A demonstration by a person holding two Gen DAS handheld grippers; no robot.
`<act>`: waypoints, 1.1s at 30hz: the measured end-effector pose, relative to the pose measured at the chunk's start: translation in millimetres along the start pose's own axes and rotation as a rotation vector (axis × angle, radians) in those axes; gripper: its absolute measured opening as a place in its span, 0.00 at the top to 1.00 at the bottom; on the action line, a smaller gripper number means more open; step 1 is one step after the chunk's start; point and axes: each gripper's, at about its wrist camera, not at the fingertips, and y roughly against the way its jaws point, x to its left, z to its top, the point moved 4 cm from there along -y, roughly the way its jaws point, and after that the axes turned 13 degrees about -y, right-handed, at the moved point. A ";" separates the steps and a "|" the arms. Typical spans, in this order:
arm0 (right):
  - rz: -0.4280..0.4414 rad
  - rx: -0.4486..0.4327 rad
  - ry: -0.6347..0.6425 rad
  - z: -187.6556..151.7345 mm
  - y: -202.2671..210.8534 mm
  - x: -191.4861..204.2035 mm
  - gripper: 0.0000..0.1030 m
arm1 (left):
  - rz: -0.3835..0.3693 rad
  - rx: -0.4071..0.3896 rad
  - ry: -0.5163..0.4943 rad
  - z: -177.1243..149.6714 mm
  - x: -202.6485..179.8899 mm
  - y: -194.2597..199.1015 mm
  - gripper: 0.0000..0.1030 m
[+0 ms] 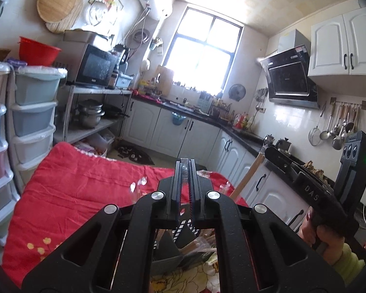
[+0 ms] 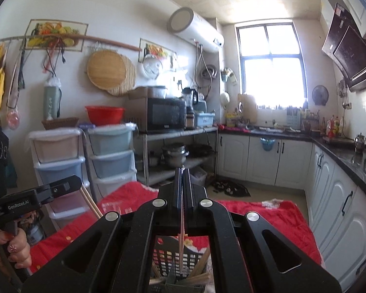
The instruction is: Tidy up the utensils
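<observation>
- Utensils: our left gripper (image 1: 185, 164) has its fingers closed on a clear plastic utensil (image 1: 184, 171).
- Our right gripper (image 2: 182, 171) has its fingers clamped on a thin chopstick (image 2: 181, 232) hanging into the black basket (image 2: 168, 256).
- More chopsticks (image 2: 202, 261) sit in the basket, on the red-quilted surface (image 1: 85, 183).

Red quilt (image 1: 85, 195) with yellow flowers, black slotted basket (image 2: 178, 256), black tool (image 2: 182, 171), red basin (image 2: 104, 114)

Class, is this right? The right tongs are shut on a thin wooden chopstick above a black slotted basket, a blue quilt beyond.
No: the quilt is red, as the right wrist view shows. The rest stands: right tongs, thin wooden chopstick, black slotted basket.
</observation>
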 end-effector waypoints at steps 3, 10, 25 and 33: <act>-0.015 0.027 -0.004 -10.6 -7.5 -2.8 0.99 | 0.005 0.025 0.003 -10.1 0.8 -6.8 0.97; -0.043 0.079 -0.036 -26.8 -19.1 -10.3 0.97 | 0.011 0.064 -0.002 -24.1 0.0 -17.7 0.95; -0.039 0.122 -0.094 -41.2 13.3 -26.0 0.44 | 0.074 0.033 -0.007 -27.4 3.9 13.7 0.22; -0.026 0.137 -0.093 -55.0 47.7 -28.7 0.31 | 0.090 0.048 0.011 -35.2 3.7 32.5 0.10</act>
